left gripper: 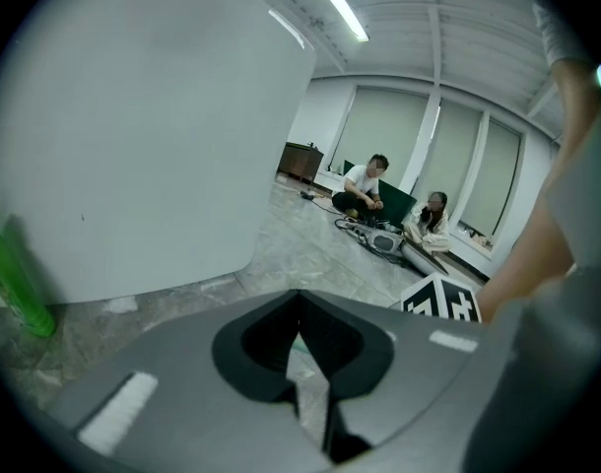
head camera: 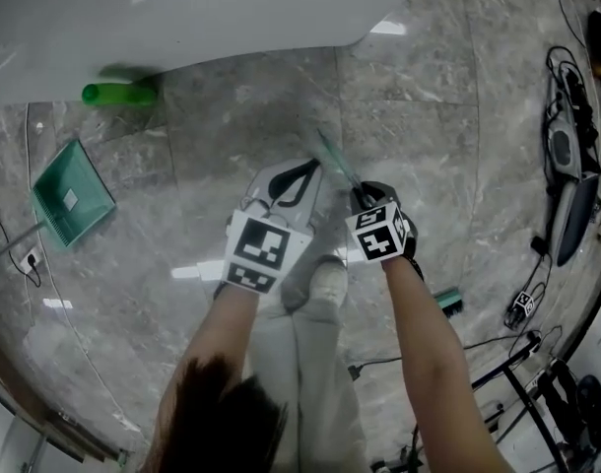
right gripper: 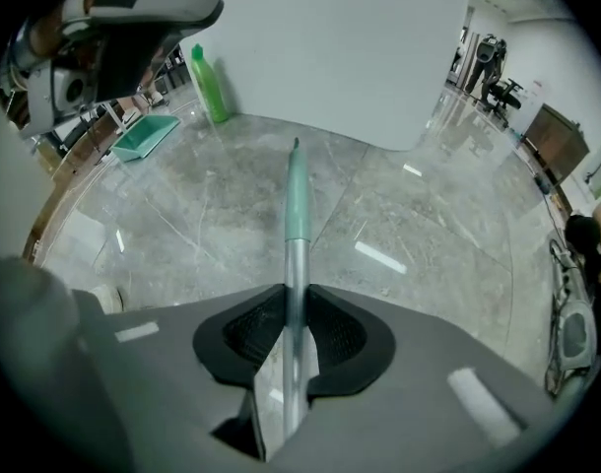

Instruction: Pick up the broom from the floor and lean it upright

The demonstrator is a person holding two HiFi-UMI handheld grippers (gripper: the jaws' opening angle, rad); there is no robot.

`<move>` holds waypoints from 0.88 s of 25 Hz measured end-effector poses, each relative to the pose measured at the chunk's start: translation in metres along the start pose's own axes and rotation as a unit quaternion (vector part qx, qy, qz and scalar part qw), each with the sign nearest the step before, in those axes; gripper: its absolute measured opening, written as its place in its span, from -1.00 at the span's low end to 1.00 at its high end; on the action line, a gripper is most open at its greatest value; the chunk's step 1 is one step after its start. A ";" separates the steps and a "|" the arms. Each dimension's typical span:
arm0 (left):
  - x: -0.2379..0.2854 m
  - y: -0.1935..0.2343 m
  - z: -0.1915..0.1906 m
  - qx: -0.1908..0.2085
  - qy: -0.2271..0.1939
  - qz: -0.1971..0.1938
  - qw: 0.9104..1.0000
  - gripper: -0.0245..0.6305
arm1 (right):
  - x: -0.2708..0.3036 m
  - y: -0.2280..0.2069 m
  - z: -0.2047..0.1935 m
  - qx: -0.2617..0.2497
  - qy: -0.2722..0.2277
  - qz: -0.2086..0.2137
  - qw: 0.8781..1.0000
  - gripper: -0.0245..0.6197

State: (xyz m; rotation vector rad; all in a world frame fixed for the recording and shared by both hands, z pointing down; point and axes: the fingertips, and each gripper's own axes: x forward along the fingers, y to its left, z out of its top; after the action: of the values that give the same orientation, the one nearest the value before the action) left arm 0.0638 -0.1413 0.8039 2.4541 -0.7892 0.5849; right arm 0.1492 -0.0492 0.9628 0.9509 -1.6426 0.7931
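Observation:
The broom lies aslant on the grey marble floor: its silver handle with a teal end (head camera: 332, 156) (right gripper: 297, 205) runs up-left, and its teal head (head camera: 448, 301) shows beside my right forearm. My right gripper (head camera: 365, 197) (right gripper: 293, 363) points steeply down over the handle. The handle runs between its jaws with a sliver of floor showing on its left, so the jaws are open. My left gripper (head camera: 291, 180) (left gripper: 305, 363) hovers just left of the handle, open a crack, with nothing in it.
A green bottle (head camera: 118, 94) (right gripper: 210, 85) stands against the curved white wall (head camera: 182, 18). A teal dustpan (head camera: 72, 193) lies at the left. Cables and equipment (head camera: 567, 185) crowd the right edge. Two people (left gripper: 365, 187) sit far off. My shoes (head camera: 325, 284) are below the grippers.

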 end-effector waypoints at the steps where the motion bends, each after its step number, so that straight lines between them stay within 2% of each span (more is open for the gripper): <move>1: -0.005 -0.002 0.007 0.003 -0.004 0.000 1.000 -0.93 | -0.009 -0.001 0.006 -0.001 -0.010 -0.003 1.000 -0.69; 5: -0.028 -0.012 0.037 0.010 -0.023 0.010 1.000 -0.93 | -0.050 -0.002 0.035 -0.005 -0.056 -0.009 0.998 -0.69; 10: -0.057 -0.019 0.089 0.004 -0.070 0.037 0.997 -0.93 | -0.103 -0.003 0.082 -0.006 -0.115 -0.015 0.993 -0.69; 22: -0.123 -0.008 0.205 0.023 -0.162 0.087 0.983 -0.93 | -0.229 0.008 0.199 0.005 -0.238 -0.058 0.969 -0.70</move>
State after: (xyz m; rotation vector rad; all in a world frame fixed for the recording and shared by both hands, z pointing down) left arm 0.0275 -0.2013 0.5749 2.5747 -1.1395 0.2656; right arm 0.0891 -0.1712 0.6915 1.3044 -1.9676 0.5151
